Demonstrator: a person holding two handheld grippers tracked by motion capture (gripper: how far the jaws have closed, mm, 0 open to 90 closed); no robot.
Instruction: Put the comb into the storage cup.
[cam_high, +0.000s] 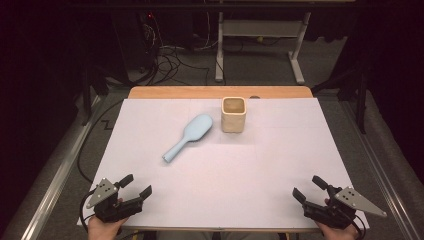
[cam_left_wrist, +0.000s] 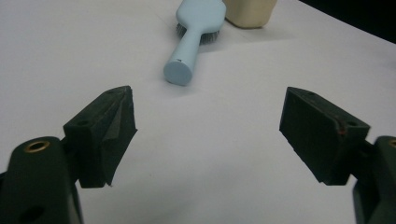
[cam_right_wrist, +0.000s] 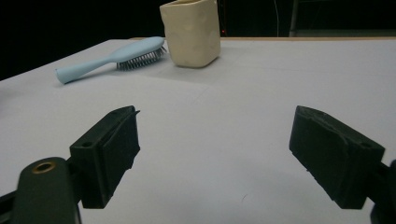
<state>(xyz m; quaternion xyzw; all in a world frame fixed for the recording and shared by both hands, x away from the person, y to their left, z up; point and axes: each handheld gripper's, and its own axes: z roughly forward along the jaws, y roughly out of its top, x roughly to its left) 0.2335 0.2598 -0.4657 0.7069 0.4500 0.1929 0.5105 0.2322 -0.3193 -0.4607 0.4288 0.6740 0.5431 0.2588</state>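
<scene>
A light blue hairbrush lies bristles down near the middle of the white table top, its handle pointing toward the front left. A cream square cup stands upright just right of the brush head. My left gripper rests at the front left corner, open and empty. My right gripper sits at the front right corner, also open and empty. The left gripper view has the hairbrush and cup ahead of the gripper. The right gripper view has the hairbrush and cup beyond the gripper.
A wooden strip runs along the table's far edge. Behind it are a white desk frame and loose cables on the floor. Metal rails flank the table on both sides.
</scene>
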